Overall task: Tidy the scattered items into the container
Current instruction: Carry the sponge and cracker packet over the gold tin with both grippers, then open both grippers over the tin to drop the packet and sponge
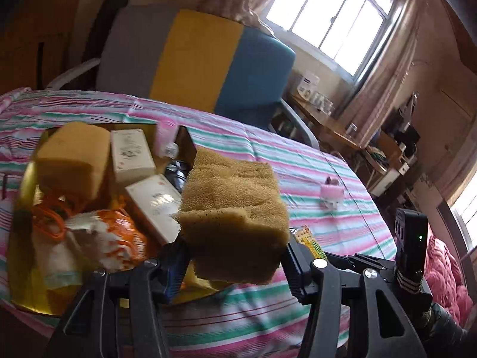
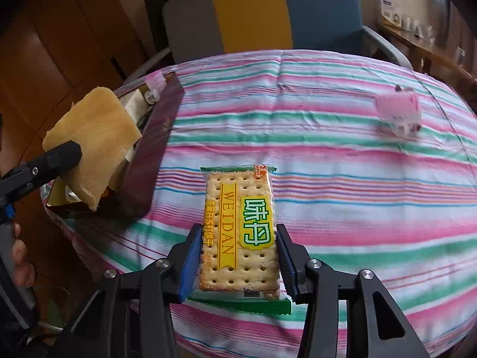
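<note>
My left gripper (image 1: 235, 256) is shut on a tan sponge (image 1: 235, 214), held in the air at the near right edge of the container (image 1: 21, 208). That container is a box, dark maroon outside (image 2: 149, 161) and gold inside. It holds a second sponge (image 1: 71, 161), two white cartons (image 1: 131, 155), an orange cord (image 1: 50, 223) and a crumpled bag. My right gripper (image 2: 238, 238) is shut on a cracker packet (image 2: 238, 226) above the striped cloth. A small pink item (image 2: 398, 113) lies loose on the cloth at the far right.
A striped pink, green and white cloth (image 2: 328, 155) covers the table. Behind it stands a chair (image 1: 208, 56) with a grey, yellow and blue back. A second pink item (image 2: 155, 85) rests on the box's far rim. A hand (image 2: 21, 256) grips the left tool's handle.
</note>
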### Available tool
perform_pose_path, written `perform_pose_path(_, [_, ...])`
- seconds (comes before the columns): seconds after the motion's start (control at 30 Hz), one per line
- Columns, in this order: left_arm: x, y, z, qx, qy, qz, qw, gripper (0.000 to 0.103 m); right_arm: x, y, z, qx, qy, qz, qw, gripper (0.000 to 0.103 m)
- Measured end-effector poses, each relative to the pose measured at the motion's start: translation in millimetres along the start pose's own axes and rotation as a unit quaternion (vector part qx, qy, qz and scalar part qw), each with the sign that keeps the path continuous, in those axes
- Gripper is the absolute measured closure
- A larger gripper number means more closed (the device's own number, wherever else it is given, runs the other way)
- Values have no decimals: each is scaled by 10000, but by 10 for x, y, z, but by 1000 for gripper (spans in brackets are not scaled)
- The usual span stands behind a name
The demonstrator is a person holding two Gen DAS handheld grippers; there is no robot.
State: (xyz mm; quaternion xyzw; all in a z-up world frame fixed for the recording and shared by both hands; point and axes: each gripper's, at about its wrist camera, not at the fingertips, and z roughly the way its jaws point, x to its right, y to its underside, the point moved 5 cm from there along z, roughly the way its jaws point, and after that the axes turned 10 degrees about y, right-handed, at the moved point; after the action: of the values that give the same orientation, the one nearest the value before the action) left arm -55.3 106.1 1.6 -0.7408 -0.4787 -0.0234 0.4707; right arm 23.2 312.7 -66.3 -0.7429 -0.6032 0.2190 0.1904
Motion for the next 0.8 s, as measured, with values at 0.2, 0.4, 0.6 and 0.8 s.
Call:
perform_pose_path(0.2, [-631,-149,-345,299,-603,-374,9970,46,-546,-475,19,181,-517,-309,9980,55])
perform_pose_path(0.4, [-997,-258,-285,178,-852,-460,9951,46,-1026,-889,168,303,-592,-538,9963,55])
perform_pose_path(0.6, [-1180,-452,-52,46,-1119,-320,9932,46,-1371,-1220,415,260,-550,-737,9954,55])
perform_pose_path(0.8, [-1371,-610,94,-80,-1426,-292,9893,44,-1611,-1435,743,112,-476,-794,9956,54])
